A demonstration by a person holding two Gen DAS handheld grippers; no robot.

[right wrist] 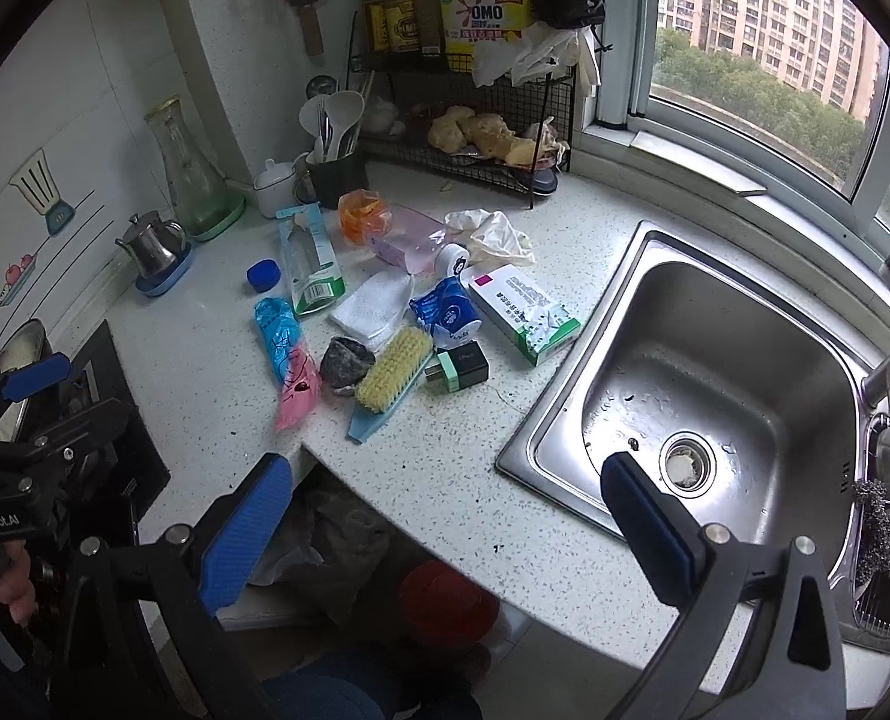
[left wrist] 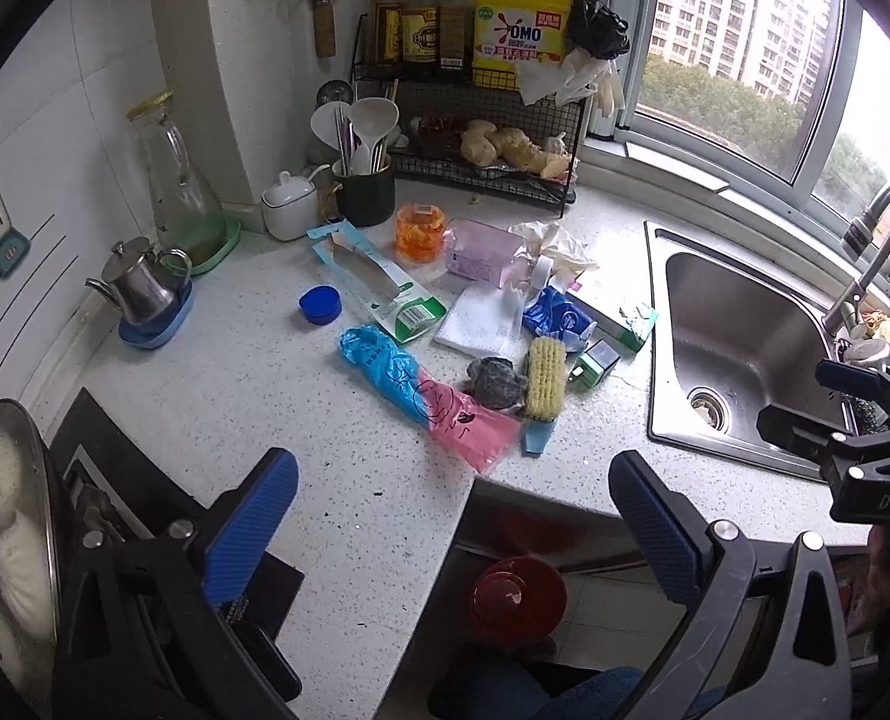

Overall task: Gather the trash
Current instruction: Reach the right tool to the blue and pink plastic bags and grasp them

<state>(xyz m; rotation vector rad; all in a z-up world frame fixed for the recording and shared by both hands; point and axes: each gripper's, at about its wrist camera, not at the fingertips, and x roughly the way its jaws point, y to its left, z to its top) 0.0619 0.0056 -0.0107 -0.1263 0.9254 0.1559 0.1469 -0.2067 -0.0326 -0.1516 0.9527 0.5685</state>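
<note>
Left wrist view: both grippers hover short of the trash heap, jaws wide apart, holding nothing.
Trash heap (left wrist: 475, 312) mid-frame on worktop (left wrist: 276, 396); left gripper (left wrist: 454, 516) best pinches the nearest pink-blue bag (left wrist: 426, 396) low at its edge; right gripper (right wrist: 448, 516) idle.

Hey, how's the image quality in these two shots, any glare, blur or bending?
Left wrist view: window overexposed, pot lid at the left edge blurred, counter sharp. Right wrist view: soft daylight, faint sheen in the sink, window frame bowed by the fisheye, dark corners.
</note>
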